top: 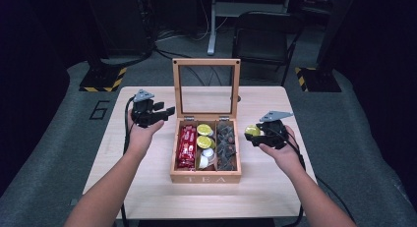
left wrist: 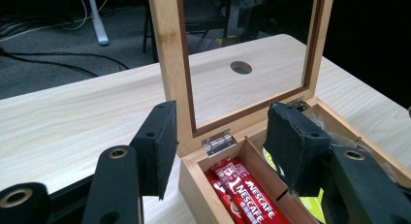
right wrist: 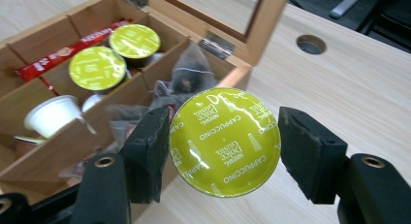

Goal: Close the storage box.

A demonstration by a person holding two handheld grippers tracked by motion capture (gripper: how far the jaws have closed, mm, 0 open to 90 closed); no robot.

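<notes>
An open wooden tea box [top: 205, 178] stands mid-table, its glass lid [top: 206, 63] upright. Red Nescafe sticks [top: 187, 146] fill its left compartment, green and white capsules [top: 204, 136] the middle one, dark wrapped bags [top: 226, 146] the right one. My right gripper [top: 253, 133] hovers just right of the box, shut on a yellow-green capsule [right wrist: 224, 141] whose foil top faces the camera. My left gripper [top: 165, 114] hangs left of the lid, jaws open with nothing between them. In the left gripper view its jaws [left wrist: 220, 118] frame the lid hinge [left wrist: 216, 142] and sticks [left wrist: 247, 195].
The light wooden table [top: 147, 187] has a round cable hole [right wrist: 310, 43] behind the box. A black chair [top: 263, 30] and a desk leg [top: 212, 25] stand on the floor beyond the far edge. Bare tabletop lies on both sides of the box.
</notes>
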